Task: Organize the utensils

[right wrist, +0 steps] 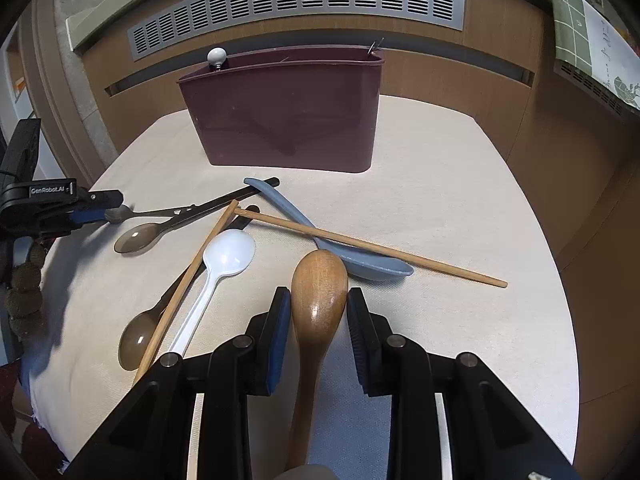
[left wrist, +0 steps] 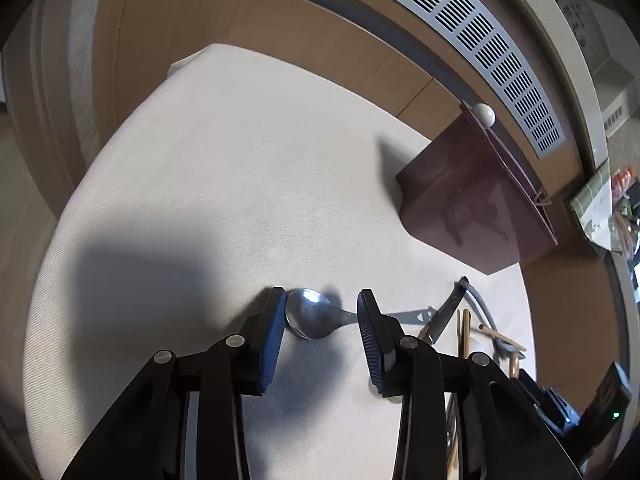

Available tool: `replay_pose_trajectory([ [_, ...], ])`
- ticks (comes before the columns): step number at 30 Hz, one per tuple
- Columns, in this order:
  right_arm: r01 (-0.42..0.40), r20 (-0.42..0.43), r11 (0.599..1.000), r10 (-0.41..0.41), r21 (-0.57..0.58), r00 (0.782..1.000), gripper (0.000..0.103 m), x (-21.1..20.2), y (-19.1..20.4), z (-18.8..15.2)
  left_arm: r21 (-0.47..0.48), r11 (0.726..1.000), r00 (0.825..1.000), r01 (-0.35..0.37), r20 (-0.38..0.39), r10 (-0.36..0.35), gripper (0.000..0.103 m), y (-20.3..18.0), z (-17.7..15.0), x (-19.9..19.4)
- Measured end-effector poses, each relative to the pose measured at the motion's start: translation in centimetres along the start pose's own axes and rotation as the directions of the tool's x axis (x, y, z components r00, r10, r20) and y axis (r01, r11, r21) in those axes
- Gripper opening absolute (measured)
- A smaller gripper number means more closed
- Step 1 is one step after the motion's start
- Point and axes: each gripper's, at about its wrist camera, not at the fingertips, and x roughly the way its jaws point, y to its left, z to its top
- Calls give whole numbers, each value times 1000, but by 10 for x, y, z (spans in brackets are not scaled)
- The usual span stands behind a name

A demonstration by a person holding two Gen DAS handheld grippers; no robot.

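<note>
In the left wrist view my left gripper (left wrist: 322, 300) is open, its blue pads on either side of a metal spoon's bowl (left wrist: 308, 316) that lies on the cream cloth. In the right wrist view my right gripper (right wrist: 319, 300) is open around the bowl of a wooden spoon (right wrist: 319, 284), pads close to it on both sides. The maroon utensil holder (right wrist: 288, 112) stands at the back, a white-knobbed item (right wrist: 216, 56) sticking out of it. The left gripper also shows at the left edge (right wrist: 108, 210).
On the cloth lie a blue-grey ladle spoon (right wrist: 352, 260), two wooden chopsticks (right wrist: 368, 246), a white plastic spoon (right wrist: 224, 260), two smoky translucent spoons (right wrist: 138, 238) and black-handled utensils (right wrist: 224, 202). A wooden cabinet with a grey vent (right wrist: 296, 4) stands behind.
</note>
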Motion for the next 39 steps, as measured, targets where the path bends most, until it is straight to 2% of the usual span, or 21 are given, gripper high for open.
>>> replay_pose_trajectory([
  [5,0,25,1000,-1,17,1000,26,-3,-2,1,125,991,997,-46,61,39,9,-17,-7,9],
  [7,3,44,1000,-4,18,999,26,-7,-3,1,139,990,997,-33,67,24,8,-21,-7,9],
  [10,7,69,1000,-8,20,998,26,-16,-5,2,205,978,992,-26,127,0,5,-36,-6,-11],
  [15,13,106,999,-17,33,994,26,-29,-11,7,337,940,960,-49,276,-48,3,-70,-5,-67],
  [18,14,119,999,-18,40,993,26,-33,-11,11,373,926,946,-51,314,-74,3,-82,-4,-89],
  [20,10,124,999,-15,38,992,26,-35,-10,11,396,916,944,-70,322,-67,3,-87,-3,-97],
  [22,9,126,999,-13,33,992,26,-36,-7,12,381,922,952,-72,303,-51,3,-84,-3,-98],
  [24,6,126,999,-10,32,992,26,-37,-7,11,337,941,972,-38,230,-44,5,-71,-1,-87],
  [26,2,124,999,-6,34,992,26,-37,-8,10,299,954,984,-21,176,-34,7,-59,-7,-77],
  [27,0,121,999,-4,35,993,26,-36,-9,9,305,952,988,-17,148,-30,8,-55,-12,-70],
  [28,-1,118,999,-3,37,993,26,-35,-10,8,319,948,991,-7,126,-35,13,-56,-18,-65],
  [29,-3,113,999,-2,39,994,26,-34,-11,8,344,939,995,22,85,-55,23,-58,-24,-58],
  [31,-5,100,999,1,43,995,26,-31,-12,7,394,916,996,78,14,-91,35,-65,-36,-46],
  [34,-5,83,999,1,46,997,26,-26,-12,4,485,870,996,90,-47,-77,37,-85,-51,-25],
  [37,-9,67,999,6,46,998,26,-22,-10,1,530,845,997,74,-57,-51,36,-105,-53,-6],
  [39,-8,62,999,5,44,998,26,-21,-9,0,561,827,998,46,-69,-8,36,-117,-51,11],
])
